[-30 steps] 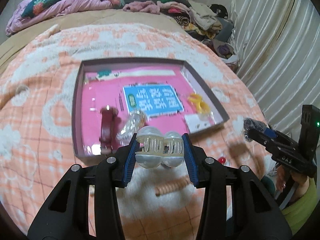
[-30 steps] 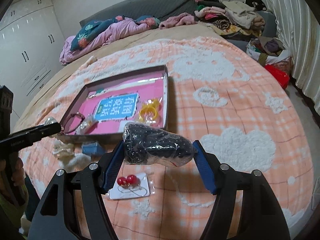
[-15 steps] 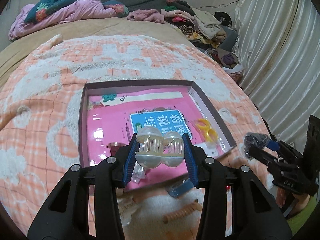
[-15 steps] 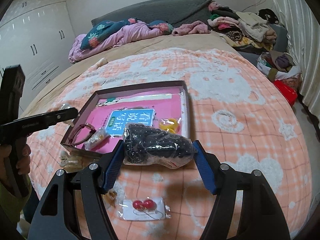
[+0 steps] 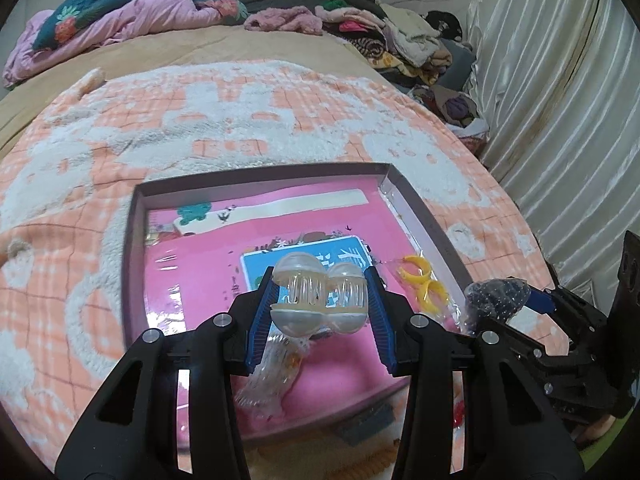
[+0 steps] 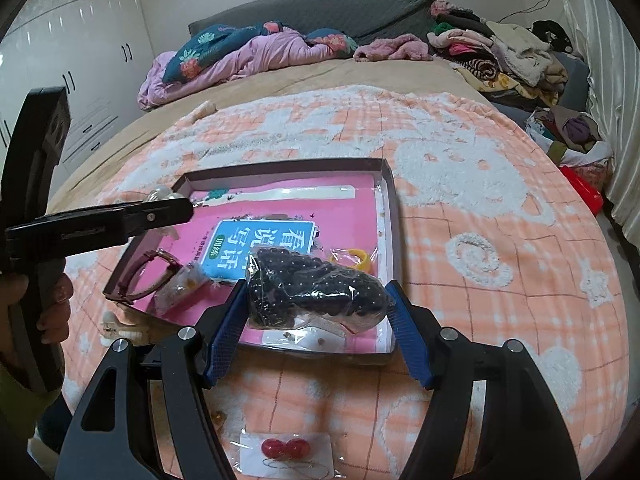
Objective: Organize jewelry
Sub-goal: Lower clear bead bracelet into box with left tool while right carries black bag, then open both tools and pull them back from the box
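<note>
Here the work surface is a bed spread with an orange-and-white checked fleece blanket (image 6: 500, 208), with a beige sheet beyond it, a grey headboard (image 6: 320, 8), crumpled purple and floral bedding (image 6: 240, 52) and a heap of clothes (image 6: 500, 52) at the far side. White wardrobe doors (image 6: 80, 40) stand on one side and a pale pleated curtain (image 5: 560, 100) on the other. A shallow brown box (image 6: 390, 216) lies on the blanket, lined with a pink sheet whose blue label (image 6: 260, 244) carries large white Chinese characters; the small print is unreadable. The left gripper (image 5: 320, 300) is closed on a translucent pearly hair claw (image 5: 318, 296), held above the box. The right gripper (image 6: 316, 300) clamps a clear bag of black beads (image 6: 316, 292) over the box's near edge. Yellow rings (image 5: 424, 284) lie inside the box, and red bead earrings (image 6: 286, 449) on a card rest on the blanket outside it.
</note>
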Tool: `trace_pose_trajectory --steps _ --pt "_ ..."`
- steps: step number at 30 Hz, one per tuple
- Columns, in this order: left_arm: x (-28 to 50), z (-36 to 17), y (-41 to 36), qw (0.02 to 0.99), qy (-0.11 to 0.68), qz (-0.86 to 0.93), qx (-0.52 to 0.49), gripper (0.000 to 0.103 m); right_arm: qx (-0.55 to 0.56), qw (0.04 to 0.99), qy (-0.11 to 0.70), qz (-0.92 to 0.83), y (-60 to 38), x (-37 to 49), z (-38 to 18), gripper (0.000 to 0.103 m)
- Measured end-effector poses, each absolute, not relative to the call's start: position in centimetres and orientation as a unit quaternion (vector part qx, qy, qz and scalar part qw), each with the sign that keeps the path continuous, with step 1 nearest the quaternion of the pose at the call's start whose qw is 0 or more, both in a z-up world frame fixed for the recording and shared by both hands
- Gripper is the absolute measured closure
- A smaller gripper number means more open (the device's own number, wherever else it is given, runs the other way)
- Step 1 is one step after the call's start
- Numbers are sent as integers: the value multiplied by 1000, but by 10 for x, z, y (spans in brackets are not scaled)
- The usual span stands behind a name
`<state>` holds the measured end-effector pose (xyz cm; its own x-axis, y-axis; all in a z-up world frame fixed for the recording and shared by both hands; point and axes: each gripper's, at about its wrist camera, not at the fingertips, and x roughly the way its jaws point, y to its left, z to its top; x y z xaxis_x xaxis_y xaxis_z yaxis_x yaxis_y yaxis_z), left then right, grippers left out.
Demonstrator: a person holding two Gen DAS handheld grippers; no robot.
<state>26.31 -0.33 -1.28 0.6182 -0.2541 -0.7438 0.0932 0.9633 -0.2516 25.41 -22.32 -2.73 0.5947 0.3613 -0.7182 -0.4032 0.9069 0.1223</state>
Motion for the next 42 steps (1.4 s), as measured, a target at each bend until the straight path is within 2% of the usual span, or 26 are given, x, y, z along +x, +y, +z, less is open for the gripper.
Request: trace_pose_trajectory --steps 13,16,20,24,31,33,35,42 --pt "293 -44 -20 874 464 -113 -94 67 -37 883 418 212 -220 265 -47 36" --pt "291 -45 -18 874 463 -113 -94 52 -39 880 424 212 -217 267 -51 35" --pt "287 -41 -12 877 459 -104 -94 52 -36 877 431 211 -213 269 -55 33" --pt "280 -31 -2 884 447 -95 -99 52 -24 884 416 212 -217 264 -45 24" --pt "261 -10 14 896 424 -75 -113 40 -9 903 379 201 -234 246 -17 12" --pt "252 -2 19 900 415 -71 -117 37 -5 908 370 197 -240 241 -9 11" --pt "246 6 22 903 407 -66 -120 29 -3 911 363 195 -242 236 -2 10" --pt "222 33 36 916 375 -53 -130 17 3 918 346 193 -249 219 15 9"
